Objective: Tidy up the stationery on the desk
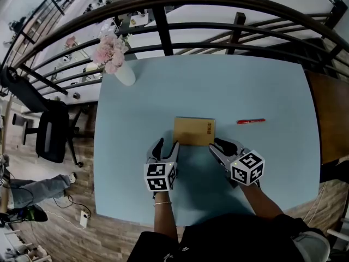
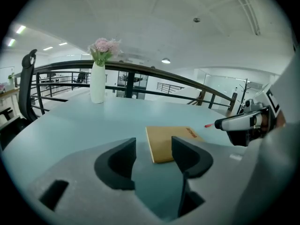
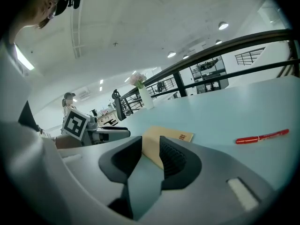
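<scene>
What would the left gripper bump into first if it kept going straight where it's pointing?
Probably the brown notebook: its near corner lies straight ahead between the open jaws of the left gripper. Since the gripper tilts down, it might touch the blue table first; depth is unclear.

The pale blue bench (image 1: 218,86) stands against a curved dark metal railing (image 1: 163,26) that runs along its far edge. Beyond the railing lies a bright white hall. A white vase of pink flowers (image 1: 124,74) stands on the bench's far left corner. Left of the bench, a black office chair (image 1: 52,135) stands on a wood-plank floor (image 1: 76,195). Right of the bench is a brown wooden surface (image 1: 330,119). Above the bench, a white ceiling (image 2: 154,22) carries round lights (image 2: 165,61).
</scene>
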Demonstrator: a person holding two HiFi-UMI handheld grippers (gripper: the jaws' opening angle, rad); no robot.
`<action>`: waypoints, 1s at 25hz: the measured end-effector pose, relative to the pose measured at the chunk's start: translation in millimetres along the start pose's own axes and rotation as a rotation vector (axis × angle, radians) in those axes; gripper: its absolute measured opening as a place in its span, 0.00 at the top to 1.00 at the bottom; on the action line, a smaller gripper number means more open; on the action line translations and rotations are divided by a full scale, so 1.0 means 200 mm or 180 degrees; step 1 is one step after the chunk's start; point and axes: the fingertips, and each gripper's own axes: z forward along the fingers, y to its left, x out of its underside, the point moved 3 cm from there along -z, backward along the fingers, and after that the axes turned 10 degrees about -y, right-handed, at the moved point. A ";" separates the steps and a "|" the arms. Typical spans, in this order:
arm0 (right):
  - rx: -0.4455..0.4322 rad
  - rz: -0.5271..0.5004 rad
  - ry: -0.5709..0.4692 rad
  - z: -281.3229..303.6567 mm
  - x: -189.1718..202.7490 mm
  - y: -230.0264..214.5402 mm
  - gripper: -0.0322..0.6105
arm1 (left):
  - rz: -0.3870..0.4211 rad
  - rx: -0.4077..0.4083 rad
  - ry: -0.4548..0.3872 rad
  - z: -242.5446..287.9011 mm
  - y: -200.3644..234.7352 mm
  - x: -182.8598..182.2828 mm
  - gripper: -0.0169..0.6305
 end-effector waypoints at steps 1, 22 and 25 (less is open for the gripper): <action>0.0023 0.0001 0.0037 0.01 0.01 -0.01 0.77 | -0.0022 -0.0007 0.0027 0.01 0.00 0.01 0.59; 0.0351 -0.0035 0.0465 0.10 0.17 -0.13 0.55 | 0.0030 0.0144 0.0325 0.14 -0.08 0.12 0.44; 0.0367 -0.0090 0.0577 0.10 0.20 -0.14 0.54 | 0.0089 0.0171 0.0452 0.15 -0.12 0.14 0.44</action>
